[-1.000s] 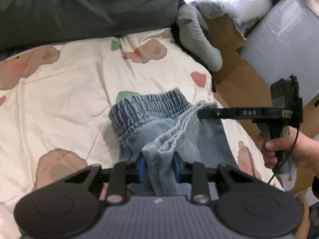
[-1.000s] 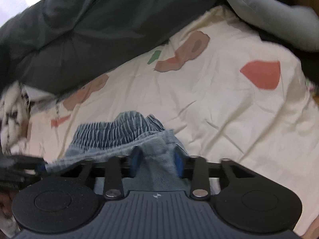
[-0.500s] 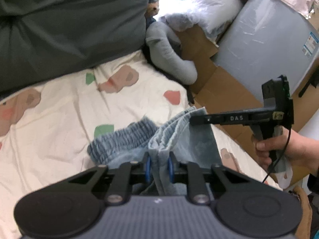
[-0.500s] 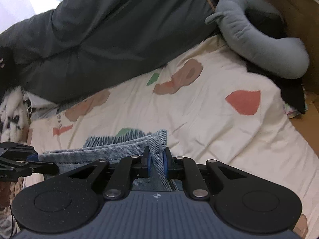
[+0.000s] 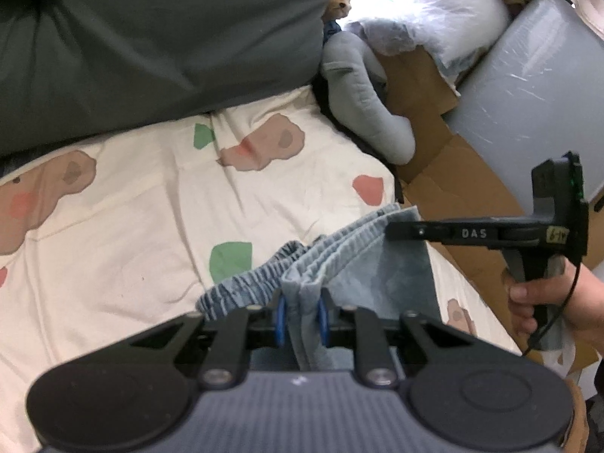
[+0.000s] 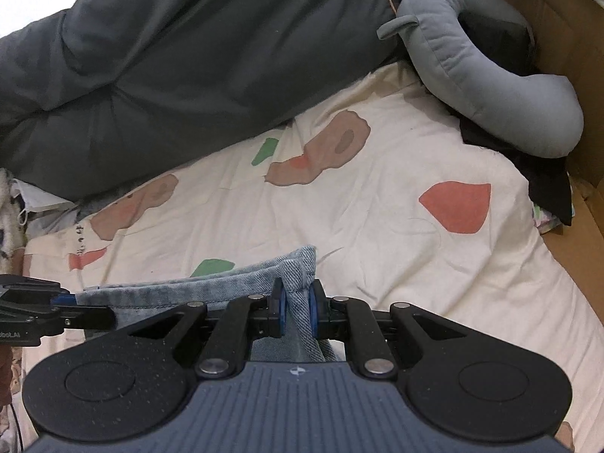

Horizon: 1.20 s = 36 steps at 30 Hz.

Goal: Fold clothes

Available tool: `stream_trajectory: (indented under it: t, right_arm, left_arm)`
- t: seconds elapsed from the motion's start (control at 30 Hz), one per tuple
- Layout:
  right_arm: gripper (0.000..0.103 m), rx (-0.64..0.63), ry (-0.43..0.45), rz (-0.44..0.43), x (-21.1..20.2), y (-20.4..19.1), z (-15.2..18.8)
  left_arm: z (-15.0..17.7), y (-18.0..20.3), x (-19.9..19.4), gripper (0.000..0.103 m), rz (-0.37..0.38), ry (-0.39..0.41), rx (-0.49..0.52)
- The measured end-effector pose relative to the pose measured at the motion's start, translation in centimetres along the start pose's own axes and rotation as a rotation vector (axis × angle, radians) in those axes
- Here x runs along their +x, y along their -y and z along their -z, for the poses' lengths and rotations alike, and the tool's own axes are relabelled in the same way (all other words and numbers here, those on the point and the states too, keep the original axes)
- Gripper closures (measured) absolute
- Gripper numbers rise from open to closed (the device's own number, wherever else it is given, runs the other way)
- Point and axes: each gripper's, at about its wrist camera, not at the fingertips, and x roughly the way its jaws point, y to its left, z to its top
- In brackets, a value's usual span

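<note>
Together we count two grippers and one garment. Our left gripper [image 5: 301,315] pinches a bunched fold of the denim shorts [image 5: 362,264] between its blue pads [image 5: 280,315], its jaws having just closed further on the cloth. Our right gripper [image 6: 296,311] is clamped on a hem corner of the same shorts, the fold standing up between its pads.

Taking the cream bedsheet [image 5: 151,234] as our landmark: the shorts hang just above it, stretched between the two grippers, with the elastic waistband [image 5: 241,287] drooping toward the sheet by a green patch [image 5: 231,257]. On the sheet we count two green patches, three brownish bear shapes and one red blob in the left wrist view. One dark grey duvet [image 5: 151,37] lies along the sheet's far edge, one grey curved cushion [image 6: 490,87] sits at its far right corner, and one white pillow [image 5: 426,7] lies beyond that. Cardboard [image 5: 453,188] borders the sheet's right side.

One hand [image 5: 547,302] shows, holding the right gripper's handle; the other is out of frame. How much of the shorts hangs below the grippers is hidden by their bodies. A small orange figure [image 5: 339,3] past the duvet is too small to identify.
</note>
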Motion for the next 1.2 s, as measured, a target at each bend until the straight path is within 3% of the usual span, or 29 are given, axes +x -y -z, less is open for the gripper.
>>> stream_trajectory:
  t: [0.17, 0.23, 0.27, 0.3, 0.37, 0.57, 0.73, 0.8, 0.9, 1.03, 1.2]
  right_arm:
    - [0.086, 0.056, -0.002, -0.003, 1.3, 0.2, 0.2]
    - [0.066, 0.067, -0.004, 0.027, 1.4, 0.2, 0.4]
    - [0.061, 0.068, 0.007, 0.034, 1.1, 0.1, 0.5]
    - [0.056, 0.067, 0.02, 0.037, 0.7, 0.0, 0.7]
    - [0.055, 0.064, 0.045, 0.044, -0.1, -0.1, 1.0]
    - [0.055, 0.045, 0.111, 0.035, -1.6, -1.3, 2.2]
    - [0.055, -0.005, 0.097, -0.011, -0.7, -3.2, 3.2]
    - [0.056, -0.015, 0.083, -0.02, 0.1, -3.7, 3.4]
    - [0.073, -0.031, 0.06, -0.032, 1.5, -4.4, 3.6]
    - [0.074, -0.068, 0.058, -0.027, 2.7, -5.2, 3.8]
    - [0.075, -0.06, 0.05, 0.009, 4.3, -5.1, 3.6]
  left_arm:
    - [0.8, -1.7, 1.8, 0.083, -0.045, -0.008, -0.015]
    - [1.0, -2.3, 1.6, 0.079, -0.02, 0.0, -0.065]
    - [1.0, -2.2, 1.4, 0.074, -0.02, 0.001, -0.066]
    - [0.9, -2.0, 1.1, 0.061, -0.035, 0.003, -0.057]
    - [0.8, -1.5, 0.0, 0.05, -0.078, 0.033, -0.03]
    - [0.1, 1.2, -2.1, 0.058, -0.03, 0.084, 0.076]
    - [-0.3, 3.7, -1.9, 0.064, 0.026, 0.091, 0.157]
    - [-0.1, 3.9, -0.9, 0.079, 0.018, 0.075, 0.166]
    - [0.1, 3.4, 0.8, 0.083, -0.006, 0.039, 0.156]
    - [0.6, 2.4, 2.4, 0.086, -0.043, 0.0, 0.165]
    - [1.2, 0.8, 3.8, 0.1, -0.077, -0.003, 0.16]
